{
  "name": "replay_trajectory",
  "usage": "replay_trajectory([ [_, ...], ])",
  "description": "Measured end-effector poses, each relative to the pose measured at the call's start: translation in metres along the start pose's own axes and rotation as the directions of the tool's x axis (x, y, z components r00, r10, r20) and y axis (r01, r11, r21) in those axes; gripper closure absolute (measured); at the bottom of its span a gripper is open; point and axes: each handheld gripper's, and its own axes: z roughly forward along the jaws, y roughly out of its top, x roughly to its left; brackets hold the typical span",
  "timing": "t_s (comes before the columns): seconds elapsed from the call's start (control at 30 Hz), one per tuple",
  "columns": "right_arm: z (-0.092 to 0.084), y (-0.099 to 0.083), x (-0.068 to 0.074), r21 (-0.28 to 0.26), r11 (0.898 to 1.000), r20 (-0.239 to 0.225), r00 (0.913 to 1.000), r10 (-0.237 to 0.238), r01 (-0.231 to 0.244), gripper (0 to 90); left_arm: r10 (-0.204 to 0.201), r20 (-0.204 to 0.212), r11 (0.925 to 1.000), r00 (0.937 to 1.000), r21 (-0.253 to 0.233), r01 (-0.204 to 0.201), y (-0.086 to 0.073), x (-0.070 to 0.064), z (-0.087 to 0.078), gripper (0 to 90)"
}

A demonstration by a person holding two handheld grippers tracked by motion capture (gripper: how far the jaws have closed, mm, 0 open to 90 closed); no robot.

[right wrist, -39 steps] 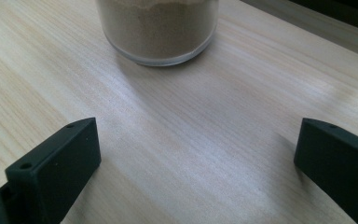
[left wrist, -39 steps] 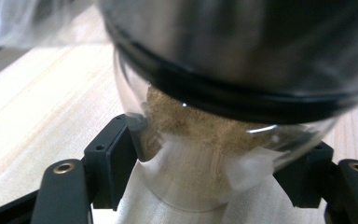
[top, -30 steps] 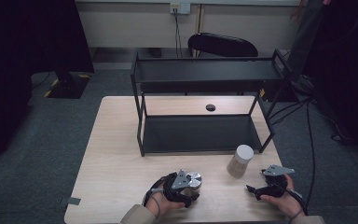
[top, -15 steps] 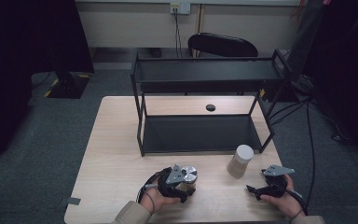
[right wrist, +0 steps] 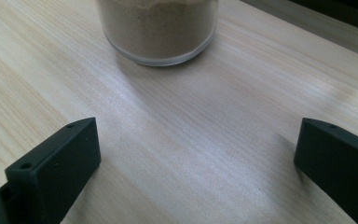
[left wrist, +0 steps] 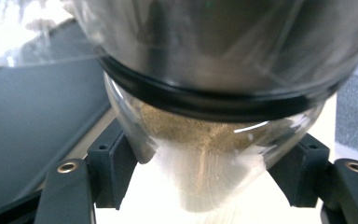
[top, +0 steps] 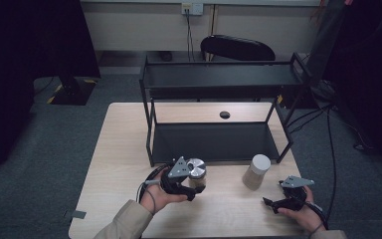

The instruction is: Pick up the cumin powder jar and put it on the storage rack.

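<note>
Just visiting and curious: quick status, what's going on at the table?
Left gripper shut on silver-lidded jar, off the table. Right gripper open, fingers apart, facing second jar. Black shelf just ahead, nothing blocking.

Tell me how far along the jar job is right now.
Done: the left gripper is shut on the metal-lidded jar, jaws pressing both sides. In hand: carrying that jar in front of the black shelf. Left: both shelf levels hold no jars, and the white-lidded jar stands on the table before the open right gripper.

Jar (left wrist: pixel 205 154): clear glossy glass, shiny metal lid (top: pixel 196 167). Table (top: pixel 119 149): pale matt wood. Shelf (top: pixel 214 142): matt blk metal.
</note>
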Motion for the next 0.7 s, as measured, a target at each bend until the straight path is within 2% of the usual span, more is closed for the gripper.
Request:
replay_trajectory([
  [0.17,0.000,0.000,0.000,0.000,1.000,0.000,1.0000,0.000,0.000,0.0,0.016,-0.012,0.9996,0.9998,-0.022,-0.016,0.023,0.008,-0.015,30.8],
  [0.4,0.000,0.000,0.000,0.000,1.000,0.000,1.0000,0.000,0.000,0.0,-0.002,-0.019,0.9986,0.9998,-0.053,0.001,0.049,0.020,-0.033,30.8],
  [0.57,0.000,0.000,0.000,0.000,1.000,0.000,1.0000,0.000,0.000,0.0,-0.002,-0.020,0.9990,0.9998,-0.046,0.001,0.067,0.027,-0.041,30.8],
  [0.63,0.000,0.000,0.000,0.000,1.000,0.000,1.0000,0.001,-0.001,0.0,0.013,-0.027,0.9990,0.9996,-0.043,-0.014,0.075,0.029,-0.045,30.8],
  [0.7,0.000,0.000,0.000,0.000,1.000,0.000,1.0000,0.001,-0.001,0.0,-0.001,-0.025,0.9986,0.9997,-0.052,0.000,0.083,0.033,-0.049,30.8],
])
